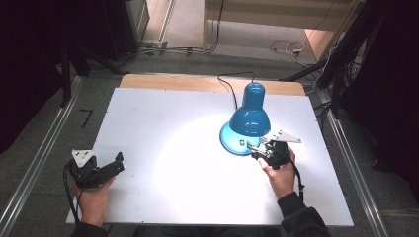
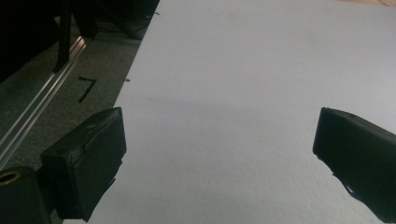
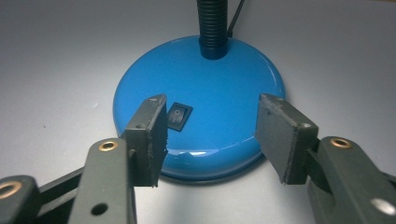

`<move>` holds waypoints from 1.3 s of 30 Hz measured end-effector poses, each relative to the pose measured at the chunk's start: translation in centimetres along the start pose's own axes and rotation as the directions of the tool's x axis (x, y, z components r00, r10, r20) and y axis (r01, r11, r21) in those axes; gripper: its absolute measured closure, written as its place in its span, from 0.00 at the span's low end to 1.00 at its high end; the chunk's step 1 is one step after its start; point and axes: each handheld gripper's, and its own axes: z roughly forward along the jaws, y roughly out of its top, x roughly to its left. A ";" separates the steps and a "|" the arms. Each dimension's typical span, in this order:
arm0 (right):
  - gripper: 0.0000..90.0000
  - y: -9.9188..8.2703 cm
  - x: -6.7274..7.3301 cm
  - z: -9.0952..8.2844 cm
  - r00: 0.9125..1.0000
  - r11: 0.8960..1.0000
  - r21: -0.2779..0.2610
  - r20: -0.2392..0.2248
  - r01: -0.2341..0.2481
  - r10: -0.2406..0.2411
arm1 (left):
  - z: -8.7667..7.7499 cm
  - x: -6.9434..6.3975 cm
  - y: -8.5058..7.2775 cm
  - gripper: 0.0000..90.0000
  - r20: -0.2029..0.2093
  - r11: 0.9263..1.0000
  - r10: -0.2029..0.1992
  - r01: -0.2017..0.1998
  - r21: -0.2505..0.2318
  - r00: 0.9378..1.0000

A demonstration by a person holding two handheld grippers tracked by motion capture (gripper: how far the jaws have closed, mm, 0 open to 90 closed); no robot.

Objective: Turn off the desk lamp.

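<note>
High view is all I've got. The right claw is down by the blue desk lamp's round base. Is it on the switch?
Observer: Not yet. In the right gripper view the right claw is open, and the small black rocker switch sits just inside the finger at that view's left.
Operator: Where's the switch on the base?
Observer: On the near part of the glossy blue round lamp base, in front of the black ribbed neck.
Operator: And the left claw?
Observer: The left gripper view shows the left claw wide open over the bare white tabletop, with nothing between its fingers.
</note>
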 end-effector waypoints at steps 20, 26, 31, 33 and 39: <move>0.97 -0.4 1.2 2.3 0.997 1.000 -0.010 -0.071 -0.013 0.013 | 0.0 0.1 0.0 0.04 0.005 1.000 -0.002 0.002 0.002 1.000; 0.97 -0.5 1.4 2.9 0.998 1.000 -0.003 -0.065 -0.010 0.010 | 0.0 0.1 0.0 0.04 0.005 1.000 -0.004 0.004 0.003 1.000; 0.97 -0.5 1.4 3.1 0.997 1.000 0.001 -0.073 -0.014 0.014 | 0.0 0.1 0.0 0.04 0.005 1.000 -0.003 0.003 0.003 1.000; 0.97 -0.5 1.4 3.1 0.997 1.000 0.001 -0.075 -0.013 0.013 | 0.0 0.1 0.0 0.04 0.006 1.000 -0.002 0.002 0.002 1.000; 0.98 -0.5 1.3 3.2 0.998 1.000 -0.003 -0.069 -0.007 0.007 | 0.0 0.1 0.0 0.04 0.004 1.000 -0.003 0.003 0.003 1.000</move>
